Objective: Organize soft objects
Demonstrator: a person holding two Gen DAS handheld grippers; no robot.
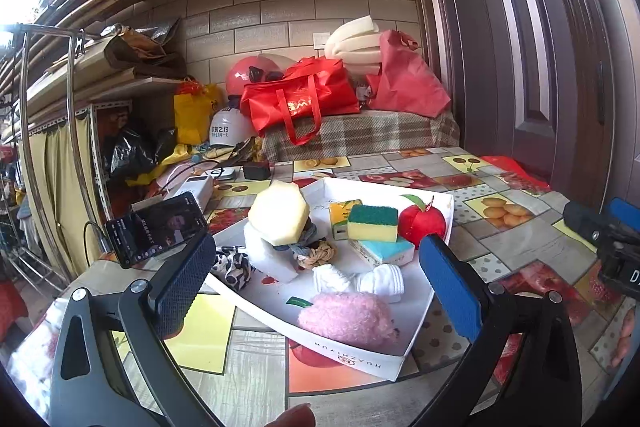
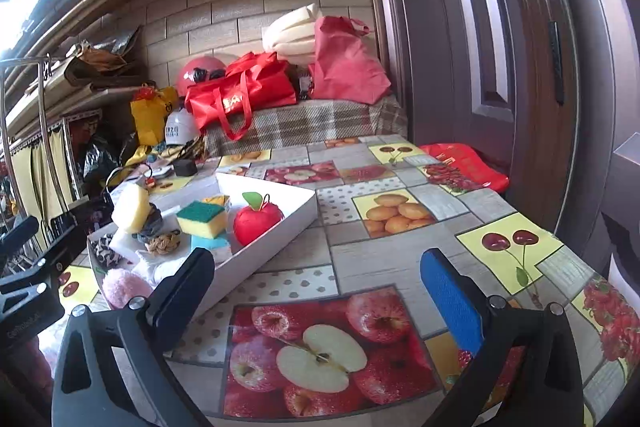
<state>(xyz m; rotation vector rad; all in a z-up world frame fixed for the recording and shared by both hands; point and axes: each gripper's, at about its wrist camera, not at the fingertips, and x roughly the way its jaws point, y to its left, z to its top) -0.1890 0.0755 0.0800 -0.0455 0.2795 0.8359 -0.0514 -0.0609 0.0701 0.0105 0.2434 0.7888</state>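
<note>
Pink and fuzzy, the plush ball point(image 1: 347, 319) sits in the near corner of the white tray point(image 1: 443, 211), and it is the soft thing closest to you. It lies straight ahead of your left gripper point(image 1: 316, 287), just beyond and between the spread fingers, which hold nothing. Rolled white socks point(image 1: 360, 278) touch it on the far side; behind them come the yellow-green sponge point(image 1: 373, 223) and the red plush apple point(image 1: 422, 223). Your right gripper point(image 2: 316, 291) is also wide open and empty, but it points at bare fruit-print tablecloth point(image 2: 400, 235), with the tray off to its left. I judge the left hand the nearer one for a first pick.
</note>
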